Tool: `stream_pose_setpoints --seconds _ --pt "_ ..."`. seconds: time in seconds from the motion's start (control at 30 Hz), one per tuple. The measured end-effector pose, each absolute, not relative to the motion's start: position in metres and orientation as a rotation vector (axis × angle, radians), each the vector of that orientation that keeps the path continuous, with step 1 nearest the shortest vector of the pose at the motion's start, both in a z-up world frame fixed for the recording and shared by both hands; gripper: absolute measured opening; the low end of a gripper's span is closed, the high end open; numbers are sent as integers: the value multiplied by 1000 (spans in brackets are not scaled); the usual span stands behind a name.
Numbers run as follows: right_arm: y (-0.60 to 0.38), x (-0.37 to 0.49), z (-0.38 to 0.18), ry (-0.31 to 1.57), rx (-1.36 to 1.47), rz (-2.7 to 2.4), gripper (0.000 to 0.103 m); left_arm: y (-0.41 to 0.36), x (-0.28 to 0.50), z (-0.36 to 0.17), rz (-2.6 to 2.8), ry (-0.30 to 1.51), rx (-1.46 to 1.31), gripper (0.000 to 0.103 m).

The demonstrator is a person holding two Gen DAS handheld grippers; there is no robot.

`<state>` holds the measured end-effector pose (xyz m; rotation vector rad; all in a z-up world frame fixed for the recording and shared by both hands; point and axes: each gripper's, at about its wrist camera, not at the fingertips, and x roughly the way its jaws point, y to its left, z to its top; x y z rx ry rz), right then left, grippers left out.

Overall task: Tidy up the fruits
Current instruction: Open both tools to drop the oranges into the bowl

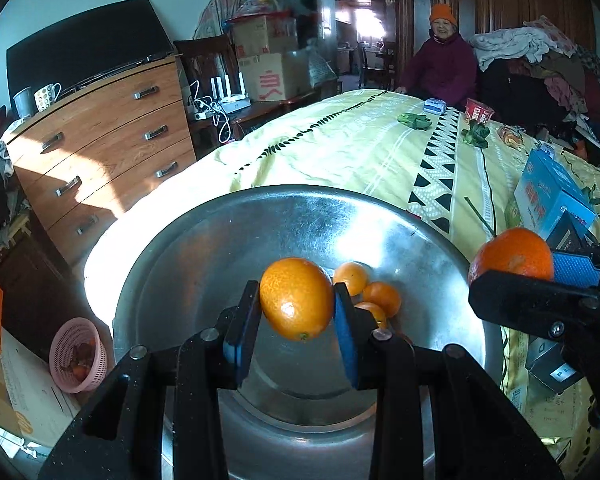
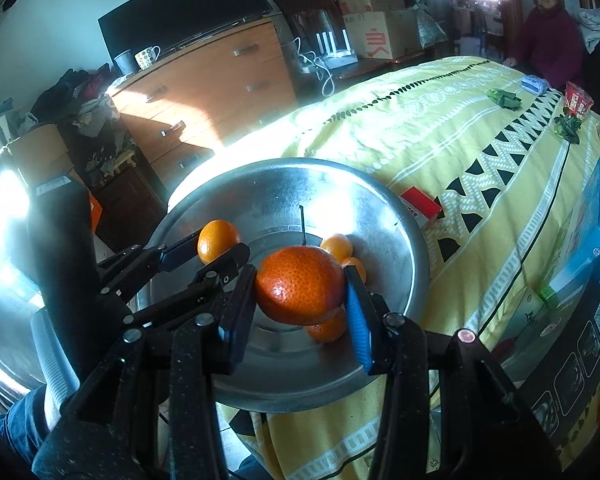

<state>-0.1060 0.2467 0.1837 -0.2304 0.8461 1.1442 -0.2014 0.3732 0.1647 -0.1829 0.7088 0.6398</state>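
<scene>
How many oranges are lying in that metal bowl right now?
3 small oranges lie together in the metal bowl: one farthest back, one beside it, one nearest, partly hidden behind the held big orange. More may be hidden.

The left gripper (image 1: 296,304) squeezes a small orange (image 1: 296,298) over a shiny bowl (image 1: 220,248). Three little oranges (image 1: 374,294) lie in the bowl. At the right, the right gripper (image 1: 516,276) holds a darker orange (image 1: 514,254) by the rim.
</scene>
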Motion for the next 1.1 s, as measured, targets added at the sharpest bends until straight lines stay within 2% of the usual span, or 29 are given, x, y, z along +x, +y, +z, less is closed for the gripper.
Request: stream_pose_setpoints --seconds 1.07,1.1 --pt "268 -104 150 948 -272 1120 45 396 -196 140 637 763 -244 37" --pt "268 -104 149 949 -271 1115 45 397 -196 141 635 762 -254 40"
